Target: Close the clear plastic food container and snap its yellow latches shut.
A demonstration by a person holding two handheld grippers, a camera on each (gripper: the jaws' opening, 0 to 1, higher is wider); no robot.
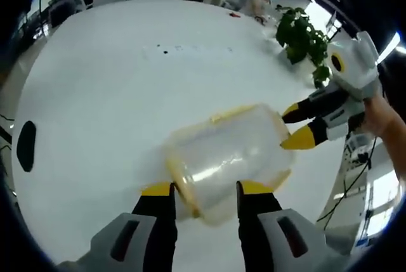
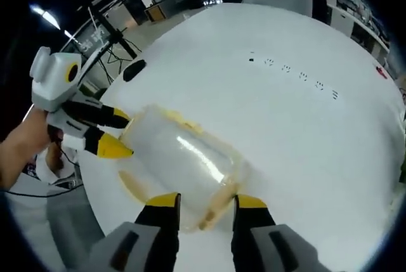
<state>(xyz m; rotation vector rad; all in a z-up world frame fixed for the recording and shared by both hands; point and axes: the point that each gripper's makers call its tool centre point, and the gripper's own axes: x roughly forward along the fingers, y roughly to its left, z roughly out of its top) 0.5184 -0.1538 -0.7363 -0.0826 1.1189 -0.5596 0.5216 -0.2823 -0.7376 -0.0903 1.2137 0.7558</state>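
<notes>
Judging by how it lies, the clear plastic food container with yellow trim (image 1: pixel 231 155) on the round white table (image 1: pixel 120 88) looks closed, though I can't tell whether any latch is snapped. My left gripper (image 1: pixel 204 189) and right gripper (image 2: pixel 202 201) stand at its opposite ends, jaws apart around the ends, gripping nothing firmly.

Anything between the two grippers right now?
Only the clear container: left gripper at one end, right gripper at the other, seen in the left gripper view.

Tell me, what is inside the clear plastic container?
The container looks empty: only glare shows through its cloudy walls. Its underside on the white table is hidden, and the gripper tips cover both ends.
</notes>
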